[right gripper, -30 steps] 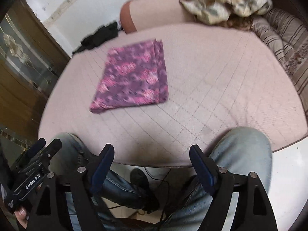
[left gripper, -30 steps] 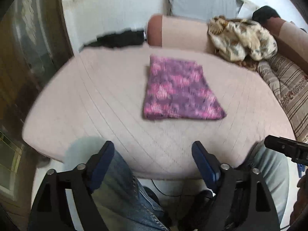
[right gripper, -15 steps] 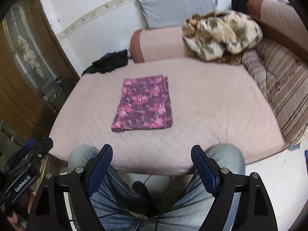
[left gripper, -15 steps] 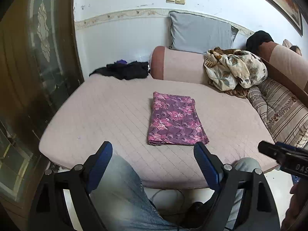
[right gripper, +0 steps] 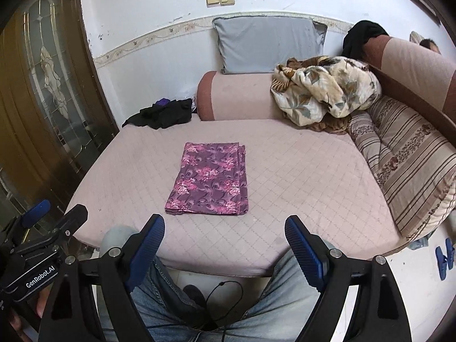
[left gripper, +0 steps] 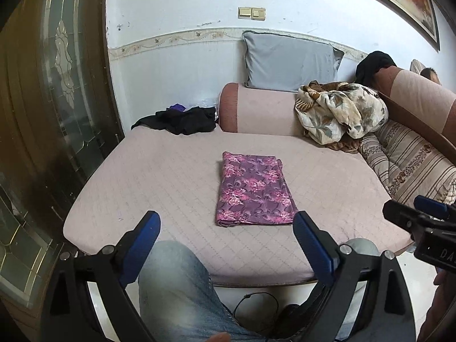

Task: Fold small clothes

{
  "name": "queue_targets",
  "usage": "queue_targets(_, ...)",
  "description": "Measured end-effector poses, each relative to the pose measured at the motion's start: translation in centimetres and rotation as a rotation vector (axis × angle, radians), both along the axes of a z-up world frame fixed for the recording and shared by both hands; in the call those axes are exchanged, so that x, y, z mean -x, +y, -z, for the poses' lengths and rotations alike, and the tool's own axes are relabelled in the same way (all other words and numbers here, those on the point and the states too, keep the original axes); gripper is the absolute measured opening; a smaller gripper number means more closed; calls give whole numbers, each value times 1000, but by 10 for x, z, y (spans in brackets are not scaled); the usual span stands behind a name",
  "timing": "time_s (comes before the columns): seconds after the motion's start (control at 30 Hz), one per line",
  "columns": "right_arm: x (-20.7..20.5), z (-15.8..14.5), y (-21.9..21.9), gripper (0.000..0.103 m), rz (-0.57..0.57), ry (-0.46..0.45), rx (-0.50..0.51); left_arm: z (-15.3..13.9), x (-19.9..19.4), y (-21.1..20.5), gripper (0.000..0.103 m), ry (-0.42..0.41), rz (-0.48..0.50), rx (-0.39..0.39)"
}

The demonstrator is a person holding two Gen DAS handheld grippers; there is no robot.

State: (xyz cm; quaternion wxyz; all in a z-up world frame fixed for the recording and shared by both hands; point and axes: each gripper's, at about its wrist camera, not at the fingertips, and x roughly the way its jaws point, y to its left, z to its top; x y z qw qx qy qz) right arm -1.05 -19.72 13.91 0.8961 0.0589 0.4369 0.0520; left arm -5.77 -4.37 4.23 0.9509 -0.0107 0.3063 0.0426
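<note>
You are holding both the left gripper (left gripper: 226, 229) and right gripper (right gripper: 225, 232) with fingers spread and empty, well back from the folded purple floral cloth (right gripper: 209, 179) lying flat on the pink quilted bed (right gripper: 313, 185), so leave it undisturbed

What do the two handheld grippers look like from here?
Both match: the left gripper and right gripper have black angular frames with silver bolts and blue ribbed finger pads. White "GenRobot.AI" lettering marks the left gripper's body in the right wrist view. No sleeves show.
</note>
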Motion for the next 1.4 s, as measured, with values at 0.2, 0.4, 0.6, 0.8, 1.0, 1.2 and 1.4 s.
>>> queue_targets(0.2,0,2,4,90,-20,10,4,2,2,-5,96,3,4,-7)
queue_targets(0.4,-2,6,4,90,-18,24,3,7,-3,-2,96,35,-4,-4)
queue_targets(0.6,-5,6,8,90,-28,28,6,7,-9,6,96,47,-18,1)
queue_targets(0.8,-11,7,13,90,-36,29,11,7,-12,9,96,47,-20,1)
queue_targets(1.0,-20,11,15,90,-41,43,14,8,-18,11,96,52,-28,3)
queue_targets(1.2,-28,19,16,90,-32,61,9,14,-31,9,96,75,-30,1)
queue_targets(1.4,-39,31,11,90,-21,89,3,23,-44,4,96,122,-18,3)
